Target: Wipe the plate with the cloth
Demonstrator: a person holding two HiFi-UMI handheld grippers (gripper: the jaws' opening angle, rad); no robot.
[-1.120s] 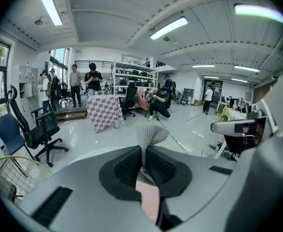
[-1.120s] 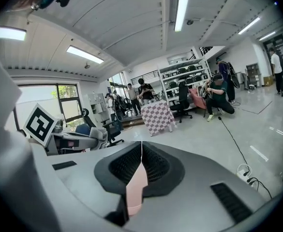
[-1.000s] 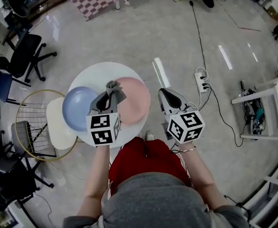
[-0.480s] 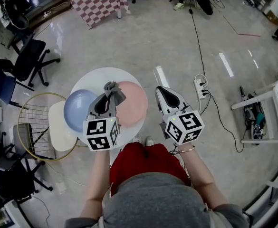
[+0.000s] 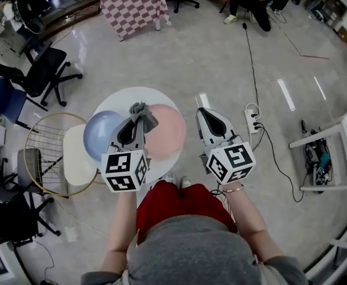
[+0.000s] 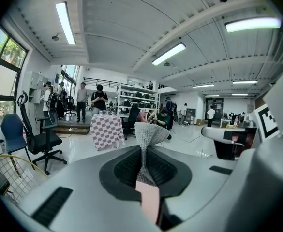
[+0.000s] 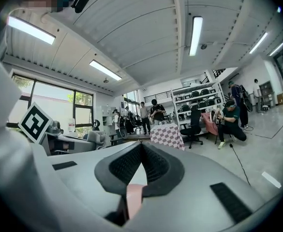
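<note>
The grey knitted cloth (image 5: 142, 111) is held pinched in the left gripper (image 5: 139, 116) above the round pink plate (image 5: 166, 130). The right gripper (image 5: 203, 113) is closed and empty. Lowering the cloth is likely needed next.

Two grippers: one left gripper (image 5: 136, 122), one right gripper (image 5: 203, 113), each with one marker cube (image 5: 124, 170), so two cubes in all

One cloth (image 5: 142, 110)

Two plates: one blue plate (image 5: 99, 134), one pink plate (image 5: 168, 129)

Two tables: one round table (image 5: 123, 97), one checked table (image 5: 131, 2)

One wire basket (image 5: 43, 136), one cream seat (image 5: 75, 156), one power strip (image 5: 251, 111), one white stand (image 5: 339, 141)

Chairs at the left: one black chair (image 5: 48, 64), one blue chair (image 5: 1, 97); more dark ones lower down, too crowded together to count
</note>
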